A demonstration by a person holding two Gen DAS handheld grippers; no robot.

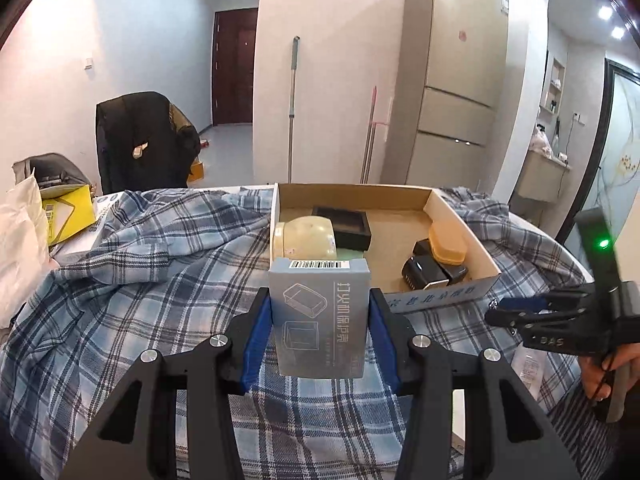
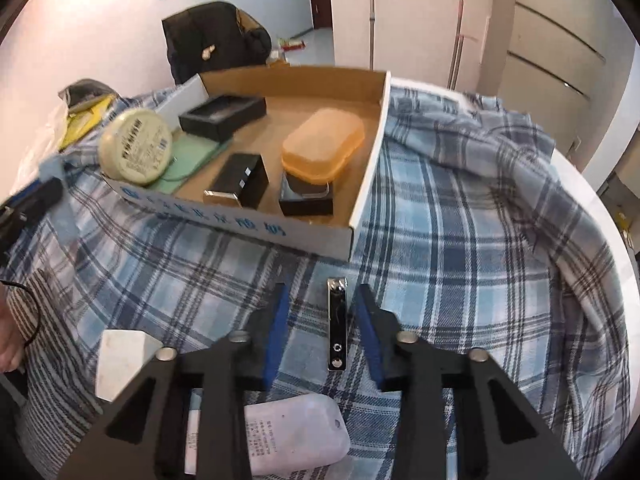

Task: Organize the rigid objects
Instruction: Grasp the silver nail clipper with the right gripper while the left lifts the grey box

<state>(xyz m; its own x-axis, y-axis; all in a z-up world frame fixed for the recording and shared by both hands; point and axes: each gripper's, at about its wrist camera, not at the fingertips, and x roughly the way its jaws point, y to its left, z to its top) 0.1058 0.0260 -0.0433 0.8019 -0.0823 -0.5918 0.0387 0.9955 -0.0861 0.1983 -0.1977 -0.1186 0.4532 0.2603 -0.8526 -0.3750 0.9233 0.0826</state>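
From the left wrist view, the left gripper (image 1: pixel 320 320) has its blue-padded jaws clamped on the sides of a small grey cardboard packet with a barcode strip on top (image 1: pixel 319 316), held upright and clear of the blue-and-white plaid cloth (image 1: pixel 140 280), just short of the near wall of the shallow brown cardboard tray (image 1: pixel 444 292); that posture suggests it is being carried to join the things already sorted there: a cream round plastic container (image 1: pixel 306 238), an open black box (image 1: pixel 344 222), an orange translucent case (image 1: pixel 448 240) and a glossy black block (image 1: pixel 424 274). The right gripper (image 1: pixel 496 312) waits off to the side. From the right wrist view, the right gripper (image 2: pixel 322 320) hangs low over the cloth with its jaws apart, straddling a slim shiny metal clip-like bar (image 2: pixel 337 324) that lies flat between the pads without touching them, probably lined up as the next pick. A white plastic case (image 2: pixel 296 436) and a white box (image 2: pixel 120 360) lie nearby on the cloth, outside the tray (image 2: pixel 360 208).
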